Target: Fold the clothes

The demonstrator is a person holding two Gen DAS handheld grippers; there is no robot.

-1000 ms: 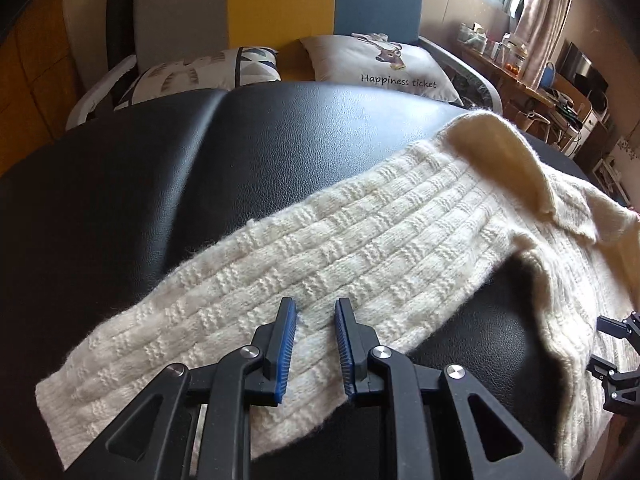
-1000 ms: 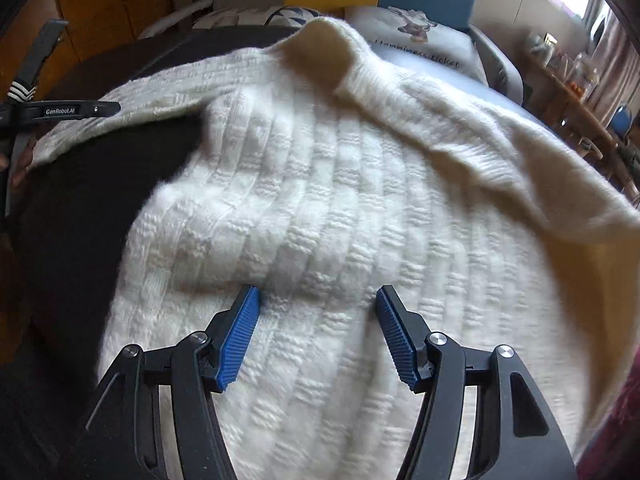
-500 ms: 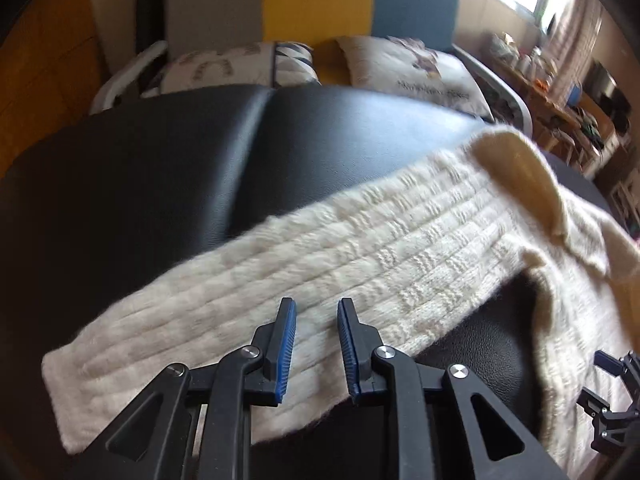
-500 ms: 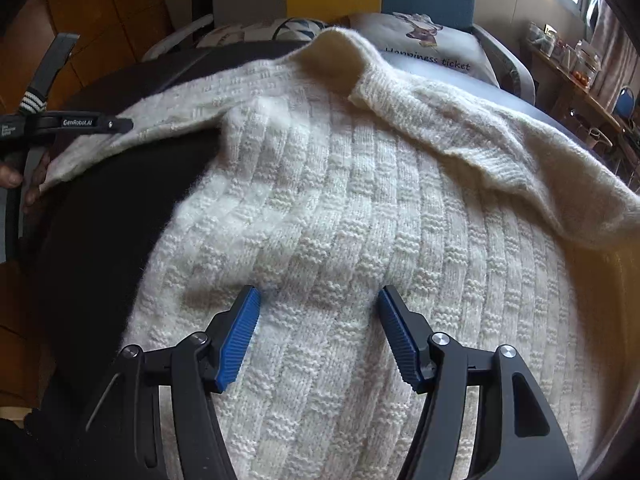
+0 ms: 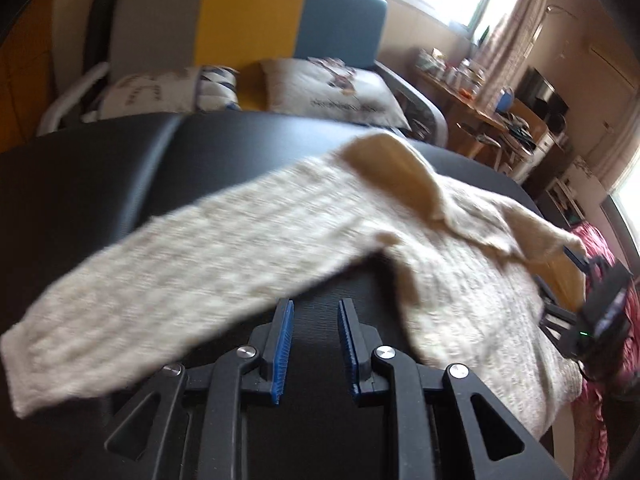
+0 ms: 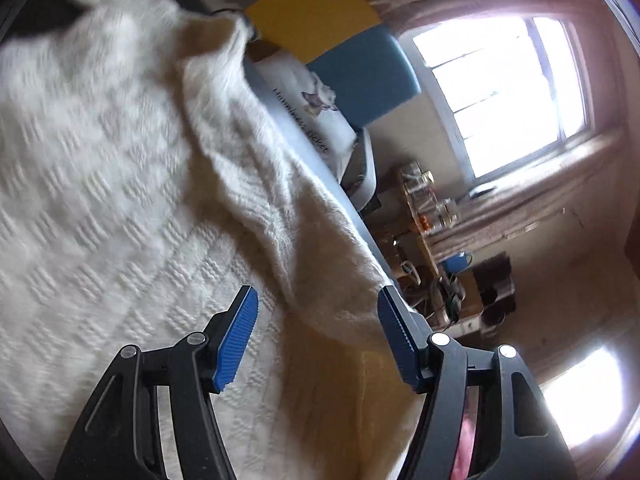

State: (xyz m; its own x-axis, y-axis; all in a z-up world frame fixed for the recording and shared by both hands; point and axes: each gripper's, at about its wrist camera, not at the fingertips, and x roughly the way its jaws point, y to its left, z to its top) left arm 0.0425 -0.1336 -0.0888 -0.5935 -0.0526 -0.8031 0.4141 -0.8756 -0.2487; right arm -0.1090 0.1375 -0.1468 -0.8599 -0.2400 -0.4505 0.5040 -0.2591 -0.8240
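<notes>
A cream knitted sweater [image 5: 460,280] lies spread on a black padded surface [image 5: 120,168]. Its long sleeve [image 5: 180,264] stretches to the left, blurred by motion. My left gripper [image 5: 315,308] hovers over bare black surface just below that sleeve, its blue pads a narrow gap apart with nothing between them. My right gripper [image 6: 318,296] stands wide open above the sweater's body [image 6: 100,184], and a raised fold of the other sleeve [image 6: 320,248] runs between its fingers without being pinched. In the left wrist view the right gripper [image 5: 600,312] shows at the sweater's far right edge.
Behind the surface stands a sofa [image 5: 248,24] with a grey, yellow and blue back and two pillows [image 5: 332,92]. A cluttered wooden desk [image 5: 480,112] and a bright window [image 6: 508,88] are to the right. A pink cloth [image 5: 600,420] hangs at the lower right.
My left gripper has drawn back off the sleeve and is now over bare black surface. My right gripper has swung right and tilted, from the sweater's body toward the right sleeve and edge.
</notes>
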